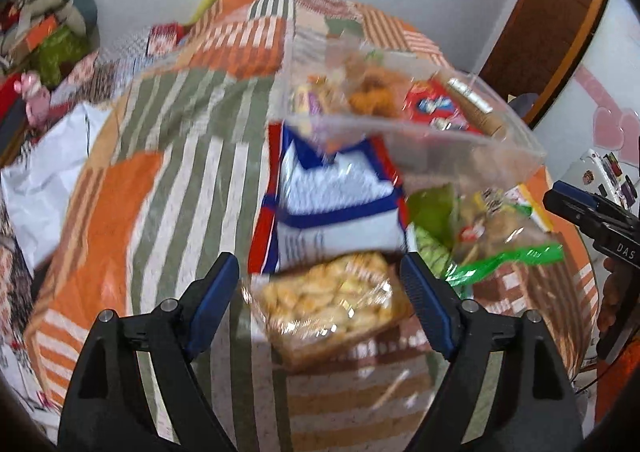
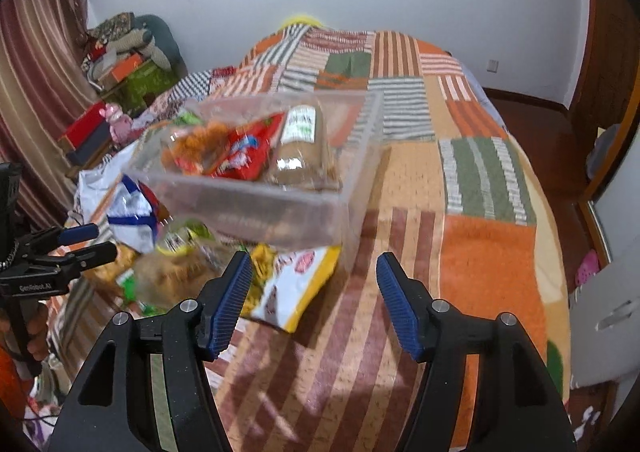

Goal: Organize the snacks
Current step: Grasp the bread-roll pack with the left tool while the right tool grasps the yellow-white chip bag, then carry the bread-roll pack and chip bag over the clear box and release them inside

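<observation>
Blue-padded left gripper (image 1: 320, 284) hangs wide over a clear cracker pack (image 1: 328, 308) lying between its jaws; whether the pads touch it is unclear. Past it lie a blue-and-white bag (image 1: 332, 195) and a green-edged bag (image 1: 492, 236). The right gripper (image 2: 314, 292), half spread and empty, points at a yellow bag (image 2: 292, 288). Beyond stands a clear bin (image 2: 352, 187) of snacks on the quilt (image 2: 492, 252).

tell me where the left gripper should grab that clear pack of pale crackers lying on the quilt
Grip the cracker pack across its two long side edges, coming down from above. It lies flat on the quilt and sits between the open fingers of the left gripper, neither pad touching it yet. Its far end lies against the blue and white bag, so the sides are probably the freer hold.
</observation>
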Motion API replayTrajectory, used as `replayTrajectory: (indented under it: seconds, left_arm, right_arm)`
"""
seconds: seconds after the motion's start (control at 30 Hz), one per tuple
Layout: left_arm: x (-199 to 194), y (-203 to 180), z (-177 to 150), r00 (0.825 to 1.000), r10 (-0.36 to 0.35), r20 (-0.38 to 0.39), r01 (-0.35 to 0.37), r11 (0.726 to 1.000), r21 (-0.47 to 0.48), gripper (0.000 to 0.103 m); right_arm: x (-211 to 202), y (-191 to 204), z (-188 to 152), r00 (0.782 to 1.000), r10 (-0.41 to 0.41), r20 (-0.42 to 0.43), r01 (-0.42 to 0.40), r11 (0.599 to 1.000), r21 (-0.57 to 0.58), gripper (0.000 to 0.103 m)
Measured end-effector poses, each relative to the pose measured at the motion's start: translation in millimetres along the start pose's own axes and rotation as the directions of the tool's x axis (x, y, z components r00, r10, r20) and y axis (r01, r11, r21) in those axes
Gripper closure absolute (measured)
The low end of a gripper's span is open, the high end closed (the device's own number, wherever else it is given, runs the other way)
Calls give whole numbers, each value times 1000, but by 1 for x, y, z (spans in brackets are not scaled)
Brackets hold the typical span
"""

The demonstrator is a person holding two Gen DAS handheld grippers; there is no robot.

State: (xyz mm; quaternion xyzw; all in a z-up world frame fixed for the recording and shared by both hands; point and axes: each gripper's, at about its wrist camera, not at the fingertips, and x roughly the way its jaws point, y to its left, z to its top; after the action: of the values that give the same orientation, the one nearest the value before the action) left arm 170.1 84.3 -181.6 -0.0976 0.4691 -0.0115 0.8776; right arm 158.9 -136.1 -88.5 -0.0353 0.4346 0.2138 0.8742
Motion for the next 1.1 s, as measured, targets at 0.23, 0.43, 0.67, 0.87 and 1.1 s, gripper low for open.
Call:
replayTrajectory:
  seconds: [0.23,0.43,0.67,0.87,1.1]
  left_arm:
    - [10,0,-7,999,-32,-20,31,999,-32,16]
    - [21,-1,-8,999,-35,-32,33,999,-39,13]
    - [25,1,-9,1000,-23,-11,23,999,-32,13]
    - [23,0,-15,1000,-25,8,25,999,-44,21]
    - [11,4,-21,1000,-20,15,21,998,-52,25]
  right_arm:
    - [18,-7,-9,998,9,-54,-7,999,39,42]
    - [26,0,-11,998,-3,-69,4,1000,17,42]
    - [29,-8,-10,994,74,-80,-68,995,74,58]
    - [27,-6,-13,990,120,-73,-113,989,100,76]
    - [10,1,-14,998,59,-29,-57,996,69,81]
